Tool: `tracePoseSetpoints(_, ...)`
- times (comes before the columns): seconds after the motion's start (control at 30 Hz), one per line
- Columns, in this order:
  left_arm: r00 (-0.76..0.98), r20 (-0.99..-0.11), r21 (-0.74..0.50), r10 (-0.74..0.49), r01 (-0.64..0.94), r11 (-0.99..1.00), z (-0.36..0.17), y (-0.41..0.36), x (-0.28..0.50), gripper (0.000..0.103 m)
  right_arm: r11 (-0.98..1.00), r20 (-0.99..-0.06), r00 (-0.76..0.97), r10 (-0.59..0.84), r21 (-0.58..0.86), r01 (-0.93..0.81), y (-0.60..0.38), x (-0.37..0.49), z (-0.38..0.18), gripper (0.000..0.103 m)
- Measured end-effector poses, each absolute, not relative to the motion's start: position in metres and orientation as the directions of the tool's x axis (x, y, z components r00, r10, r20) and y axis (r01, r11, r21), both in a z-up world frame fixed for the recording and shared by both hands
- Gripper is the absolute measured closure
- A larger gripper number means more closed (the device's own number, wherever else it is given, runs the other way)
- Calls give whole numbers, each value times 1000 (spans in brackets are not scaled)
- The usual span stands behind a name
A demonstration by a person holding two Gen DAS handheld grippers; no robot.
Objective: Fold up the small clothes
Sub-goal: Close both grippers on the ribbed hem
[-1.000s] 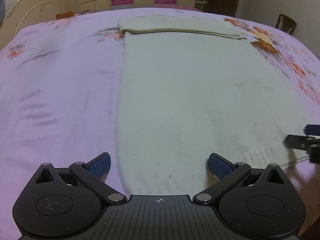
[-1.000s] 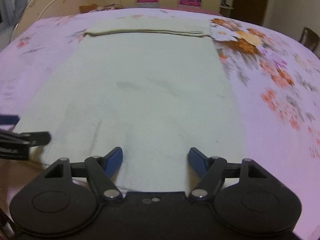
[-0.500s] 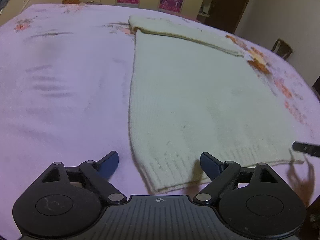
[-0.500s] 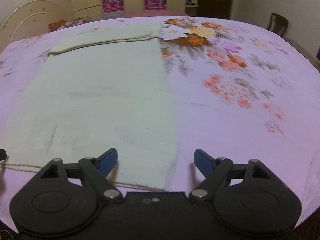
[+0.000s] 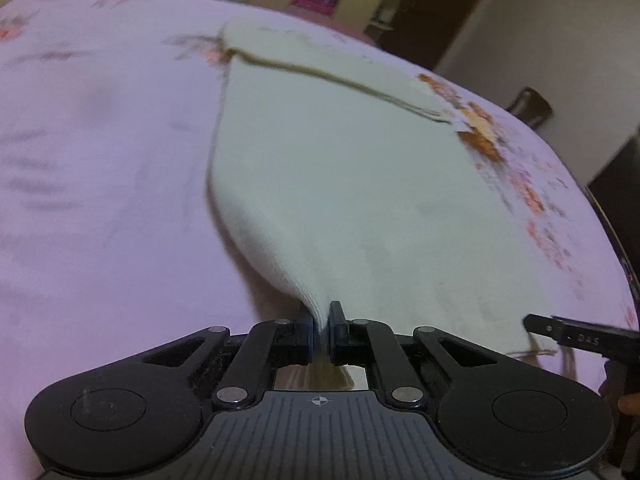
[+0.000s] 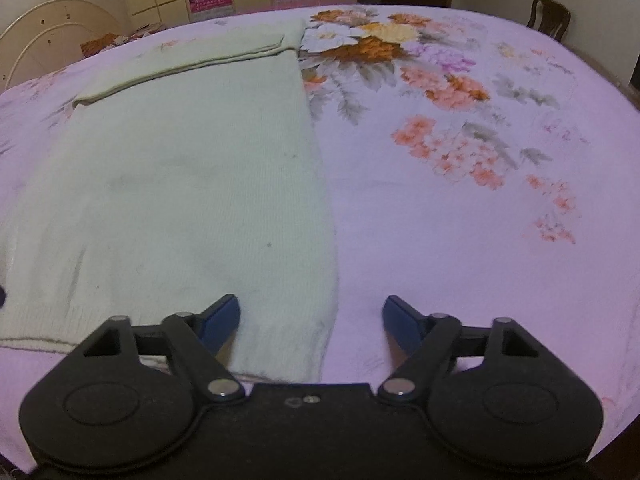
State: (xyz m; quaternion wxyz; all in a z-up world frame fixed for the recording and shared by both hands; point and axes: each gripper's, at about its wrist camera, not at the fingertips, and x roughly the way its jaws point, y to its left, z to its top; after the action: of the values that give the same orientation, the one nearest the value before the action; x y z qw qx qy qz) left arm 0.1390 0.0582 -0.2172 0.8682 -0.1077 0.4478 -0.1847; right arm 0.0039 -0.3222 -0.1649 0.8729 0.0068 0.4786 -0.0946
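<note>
The left hand-held gripper (image 5: 320,334) has just clamped the cream sweater's (image 5: 340,200) near-left hem corner on the bed (image 5: 100,200). The right hand-held gripper (image 6: 311,316), jaws apart and just narrowing, straddles the near-right corner unpinched; lifting now could skew the fold.

Black left gripper (image 5: 320,330), right gripper (image 6: 311,318), silver pivot screws, blue-padded fingers (image 6: 220,316)

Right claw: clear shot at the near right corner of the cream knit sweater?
Probably yes. The right claw is open, its jaws have just been narrowing, straddling the corner of the cream knit sweater on the pink floral bedsheet; nothing lies between.
</note>
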Motion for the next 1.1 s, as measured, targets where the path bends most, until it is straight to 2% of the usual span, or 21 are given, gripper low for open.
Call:
tracePoseSetpoints(0.07,548,-719,-347,-427,249,904,-212,54,140,96,988,-840,528,-122,-51,147,-319,4,-161,63)
tracePoseSetpoints(0.1,560,-708,-345,-431,258,902,-209,53,141,96,990,-846,524,-101,-35,134,-317,6,-159,85)
tracePoseSetpoints(0.13,568,-699,-348,-435,261,900,-205,53,143,96,991,-849,521,-85,-20,130,-316,7,-158,95)
tracePoseSetpoints(0.23,606,-660,-354,-444,271,895,-193,52,153,96,991,-845,533,-38,37,128,-317,13,-150,95)
tracePoseSetpoints(0.43,670,-596,-349,-444,281,894,-167,48,192,96,991,-779,626,23,100,88,-316,39,-118,96)
tracePoseSetpoints(0.77,755,-510,-374,-411,236,897,-142,35,305,96,989,-667,743,52,138,56,-330,154,-85,96)
tracePoseSetpoints(0.9,771,-505,-373,-389,211,903,-149,25,362,96,984,-652,754,73,172,54,-338,217,-90,96)
tracePoseSetpoints(1.1,753,-558,-369,-350,153,917,-185,10,446,96,976,-676,732,83,203,78,-351,301,-119,96)
